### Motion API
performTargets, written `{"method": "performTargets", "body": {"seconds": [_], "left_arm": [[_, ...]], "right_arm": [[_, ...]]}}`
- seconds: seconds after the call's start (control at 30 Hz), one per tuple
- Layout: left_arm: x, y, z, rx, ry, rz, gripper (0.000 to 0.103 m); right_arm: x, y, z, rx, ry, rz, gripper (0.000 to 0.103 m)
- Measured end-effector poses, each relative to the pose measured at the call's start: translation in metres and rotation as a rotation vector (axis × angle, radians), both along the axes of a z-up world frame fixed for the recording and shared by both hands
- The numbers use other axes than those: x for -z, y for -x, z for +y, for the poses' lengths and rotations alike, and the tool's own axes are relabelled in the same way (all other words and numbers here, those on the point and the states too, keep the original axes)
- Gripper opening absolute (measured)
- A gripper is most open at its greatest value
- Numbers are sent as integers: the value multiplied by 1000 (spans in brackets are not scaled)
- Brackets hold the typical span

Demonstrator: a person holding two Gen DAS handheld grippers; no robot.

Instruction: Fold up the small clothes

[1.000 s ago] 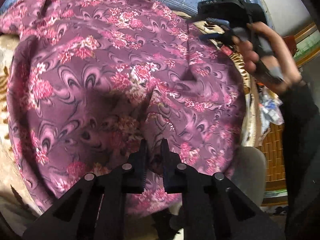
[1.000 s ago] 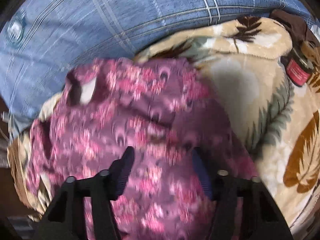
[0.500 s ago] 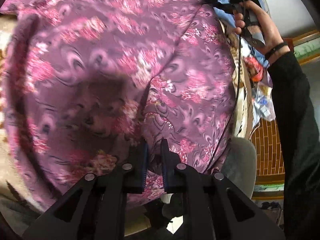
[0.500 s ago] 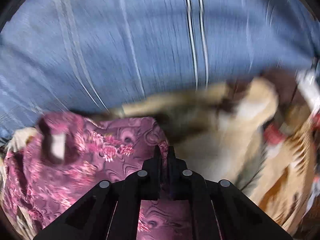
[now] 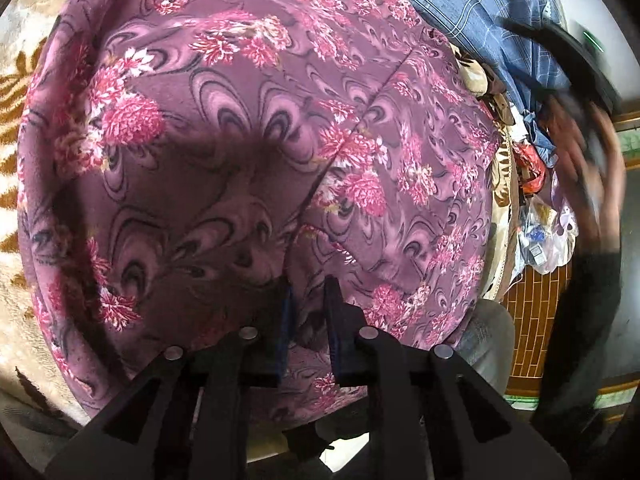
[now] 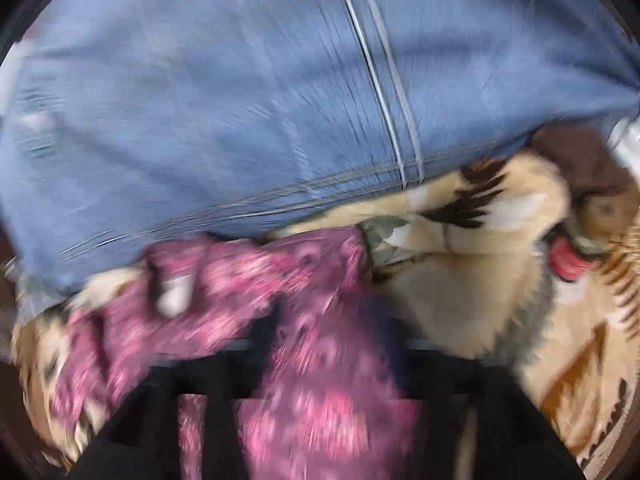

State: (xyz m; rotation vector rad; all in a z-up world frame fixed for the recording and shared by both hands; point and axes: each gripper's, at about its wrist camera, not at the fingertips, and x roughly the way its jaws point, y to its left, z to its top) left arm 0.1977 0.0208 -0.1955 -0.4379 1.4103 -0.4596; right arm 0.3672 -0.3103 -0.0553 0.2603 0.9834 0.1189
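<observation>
A purple garment with pink flowers point(image 5: 248, 152) lies spread over a beige leaf-patterned blanket point(image 5: 16, 92). My left gripper point(image 5: 307, 308) is shut on the garment's near edge; cloth is pinched between its fingers. In the right wrist view the same garment point(image 6: 304, 360) is bunched and blurred over my right gripper point(image 6: 328, 344). Its fingers stand wide apart with cloth draped between them. The right gripper and the hand holding it also show blurred at the far right of the left wrist view point(image 5: 580, 92).
A blue checked cloth point(image 6: 240, 92) covers the far side, also in the left wrist view point(image 5: 480, 8). The beige blanket point(image 6: 500, 280) extends right. A plastic bag and clutter point(image 5: 540, 232) lie past the bed edge, over a brown tiled floor point(image 5: 532, 320).
The right gripper was shut on the garment's far edge half a second ago; its fingers now stand apart and it moves fast. The left gripper keeps its pinch, and the garment lies flatter.
</observation>
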Motion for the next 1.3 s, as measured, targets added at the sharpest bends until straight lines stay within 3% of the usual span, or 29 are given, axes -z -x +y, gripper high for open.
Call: {"method": "performTargets", "body": {"seconds": [0.13,0.2,0.27,0.33,0.4,0.5,0.67,0.77,0.87,0.9,0.93,1.03,1.1,1.17,1.3], "left_arm": [[-3,4,-6,-10,-43,-36,13],[-5,7,-11,-14,-75,-64,12],[-9,12,-14,-19,-110,-99,11],[-10,15,-17,-29,-140,-135,10],[-14,21,-19,-35,-165,-182,10],[-20,30,-20,-47,-152,-228,10],[-12,33,-20,-80,-262,-253,11],[-12,32,-20,-94,-243,-256,13],[-12,34,-16,-112,-223,-252,17],[-13,34,-13,-123,-211,-249,19],[-16,36,-10,-139,-210,-256,21],[-34,45,-5,-187,-249,-344,35],[-53,54,-2,-214,-262,-432,61],[-73,68,2,-271,-295,-533,69],[-92,86,3,-333,-415,-658,78]], "right_arm": [[-5,104,-18,-3,-145,-61,87],[21,138,-16,7,-166,-73,85],[51,145,-16,13,-207,-40,72],[75,133,-13,12,-200,19,21],[94,123,-10,8,-177,56,7],[95,134,-7,16,-128,25,6],[96,144,-8,7,-111,16,11],[87,154,-7,-8,-149,-21,14],[63,173,4,-50,-136,-125,43],[58,181,7,-59,-145,-154,60],[53,189,9,-65,-161,-179,69],[39,205,14,-56,-176,-231,70],[31,213,17,-43,-175,-272,70],[23,219,19,-7,-160,-312,72],[22,225,30,17,-132,-335,72]]}}
